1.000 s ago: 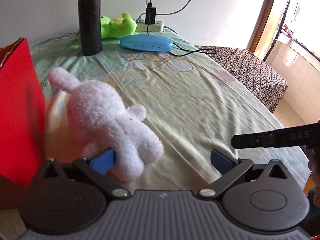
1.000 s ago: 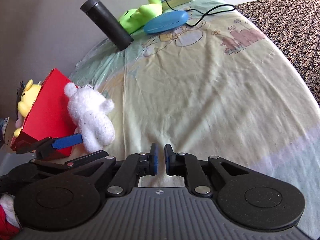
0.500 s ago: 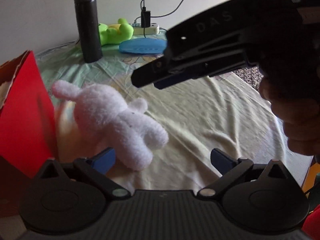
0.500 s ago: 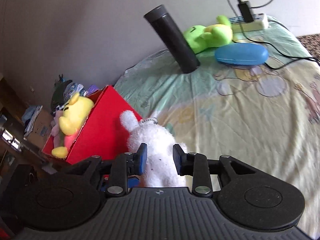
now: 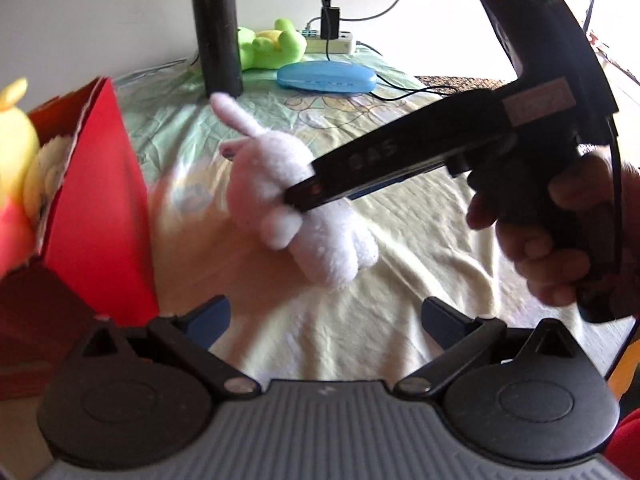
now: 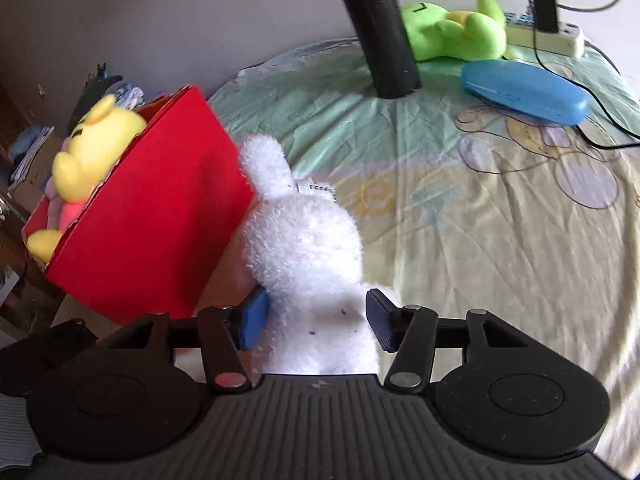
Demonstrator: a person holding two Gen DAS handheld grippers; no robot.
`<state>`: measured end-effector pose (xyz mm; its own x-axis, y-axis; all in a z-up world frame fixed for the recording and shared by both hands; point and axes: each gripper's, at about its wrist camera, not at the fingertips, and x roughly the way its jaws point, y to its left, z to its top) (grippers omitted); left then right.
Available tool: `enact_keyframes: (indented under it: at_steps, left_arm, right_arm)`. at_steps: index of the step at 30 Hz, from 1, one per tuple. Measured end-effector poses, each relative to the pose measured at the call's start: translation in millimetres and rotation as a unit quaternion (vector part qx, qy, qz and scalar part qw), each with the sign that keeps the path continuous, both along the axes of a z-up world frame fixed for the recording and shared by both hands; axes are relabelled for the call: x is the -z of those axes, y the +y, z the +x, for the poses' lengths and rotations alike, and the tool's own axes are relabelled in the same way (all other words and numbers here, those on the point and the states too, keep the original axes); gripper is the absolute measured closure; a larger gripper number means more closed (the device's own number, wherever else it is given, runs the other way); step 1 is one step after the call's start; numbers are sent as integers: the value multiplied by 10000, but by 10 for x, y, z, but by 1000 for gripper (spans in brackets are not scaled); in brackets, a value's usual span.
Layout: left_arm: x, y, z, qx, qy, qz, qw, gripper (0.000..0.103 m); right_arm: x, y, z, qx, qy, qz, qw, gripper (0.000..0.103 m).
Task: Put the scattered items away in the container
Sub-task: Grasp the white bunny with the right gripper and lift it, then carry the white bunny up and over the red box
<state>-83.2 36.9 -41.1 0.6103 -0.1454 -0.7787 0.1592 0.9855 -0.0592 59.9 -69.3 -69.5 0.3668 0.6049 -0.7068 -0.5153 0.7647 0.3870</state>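
Note:
A white plush rabbit [image 5: 280,184] [image 6: 308,248] lies on the bedsheet beside the red box [image 5: 100,200] [image 6: 160,220], one ear against the box wall. My right gripper [image 6: 316,320] [image 5: 296,200] straddles the rabbit's body. Its jaws are opening, a blue pad on each side of the plush, and I see no squeeze. A hand [image 5: 560,240] holds that gripper. My left gripper [image 5: 324,316] stands open and empty, short of the rabbit. A yellow plush [image 6: 100,136] [image 5: 12,140] sits inside the box.
At the far end of the bed stand a black flask [image 5: 216,28] [image 6: 380,28], a green plush [image 5: 272,44] [image 6: 452,32], a blue case [image 5: 326,76] [image 6: 524,92] and a power strip [image 5: 332,44] [image 6: 552,36] with cables. The bed edge drops off at the right.
My right gripper swung in from the right to the white rabbit and went from shut to open around it. The rabbit shifted and tilted. The left gripper drew back a little.

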Motion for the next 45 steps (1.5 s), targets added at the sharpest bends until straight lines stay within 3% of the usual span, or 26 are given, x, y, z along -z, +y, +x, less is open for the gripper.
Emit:
enact_keyframes:
  at_steps: [3,7,9,11,14,17,24,27,31,36,39,45]
  left_arm:
    - [-110,-86,126,-8,205,-112,9997,2]
    - [-206,-147,259,85,318,-101,9994,2]
    - [-208,-174,319,127,341,-43,9993,2]
    - [-192,-174,381,141,351,-113,9992,2]
    - [-177,-147,456,1,254,-220,9994,3]
    - [-179,-36,561,-264,249,-642,9973,5]
    - [-17,133,802,-710,37,-1929,9786,6]
    - [98,57,901,-616,123,-1914,9795,13]
    - [281,40,1017,-549,302,-1824,9812,21]
    - [444,207,1139,-650,530,-2317,9692,29]
    - [476,249,1185,-613,512,-2449,9663,32]
    - [483,212,1225,-367,406,-2335,9708,34]
  right_arm:
    - [-73,-197,92,75,156,-5,9999,46]
    - [-192,-226,154,74,-72,-475,9988,46]
    - [-207,-229,197,172,-323,-795,9962,53]
    - [-159,-314,264,331,-292,-837,9955,63]
    - [-62,-556,272,672,39,-461,9967,64]
    - [-31,-773,189,991,282,-136,9946,64]
    - [-128,-1139,16,1647,477,769,9822,56]
    - [-108,-1148,22,1789,438,981,9780,50]
    - [61,-1135,142,1809,672,1238,9734,50]
    - [191,-978,281,1471,904,1421,9747,51]
    - [221,-881,321,1331,925,1384,9770,47]
    - [371,-886,417,1325,1450,1808,9637,44]
